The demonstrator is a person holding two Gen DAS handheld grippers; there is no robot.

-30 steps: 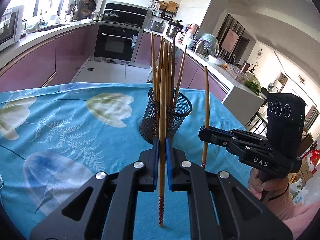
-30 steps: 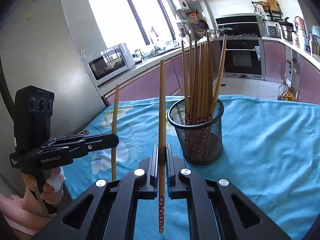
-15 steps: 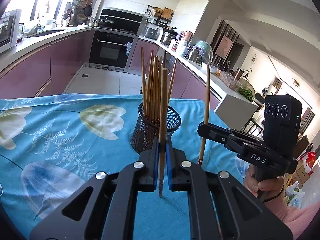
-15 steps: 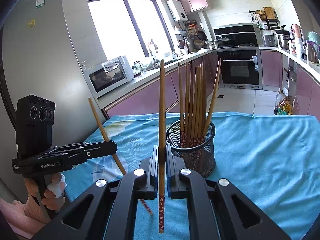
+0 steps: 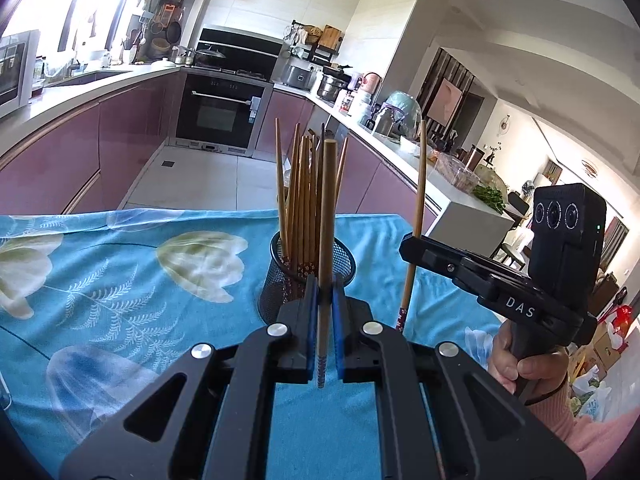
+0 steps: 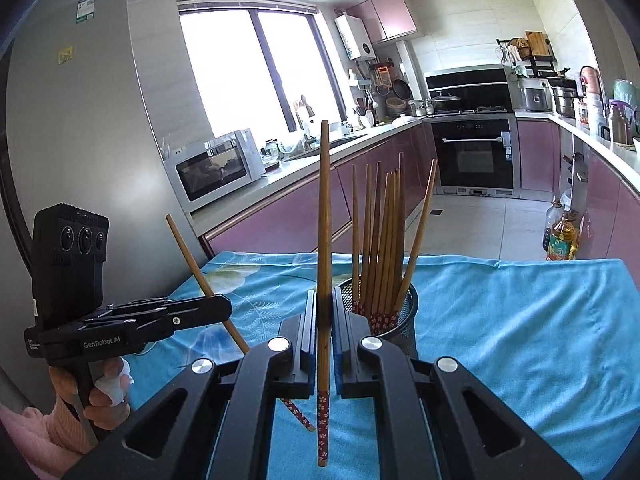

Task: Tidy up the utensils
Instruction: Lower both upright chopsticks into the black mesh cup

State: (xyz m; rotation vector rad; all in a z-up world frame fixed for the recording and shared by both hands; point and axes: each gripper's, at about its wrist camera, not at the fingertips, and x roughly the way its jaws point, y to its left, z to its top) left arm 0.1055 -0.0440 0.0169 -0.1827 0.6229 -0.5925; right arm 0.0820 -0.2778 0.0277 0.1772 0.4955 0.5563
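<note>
Since a second ago you have lifted both claws higher, so the black mesh cup [image 5: 306, 276] looks lower and farther away in both views, and the chopstick in your left claw has tipped from straight up to a slant. Your left claw [image 5: 325, 332] is squeezed together on one brown chopstick [image 5: 327, 216], with the blue pads [image 5: 311, 320] pressing it from both sides. In the left wrist view that stick stands right in front of the mesh cup and hides part of it. In the right wrist view your left claw [image 6: 222, 312] holds the same stick leaning [image 6: 200, 276], top toward the fridge, flowered tip down near the cloth. Your right claw [image 6: 324, 340] is clamped tight on another chopstick [image 6: 323, 240], which stands nearly straight up, its red flowered end hanging below the pads. In the left wrist view your right claw [image 5: 412, 246] sits to the right of the cup, with its stick [image 5: 416, 216] close beside the cup and not touching it. The cup stands on the blue flower tablecloth [image 6: 520, 320] and is full of other chopsticks [image 6: 384, 236], thin ends up. Both held sticks are outside the cup. Behind the table are the oven [image 6: 474, 156], the microwave [image 6: 216, 164] and the purple cupboards [image 5: 52, 152].
</note>
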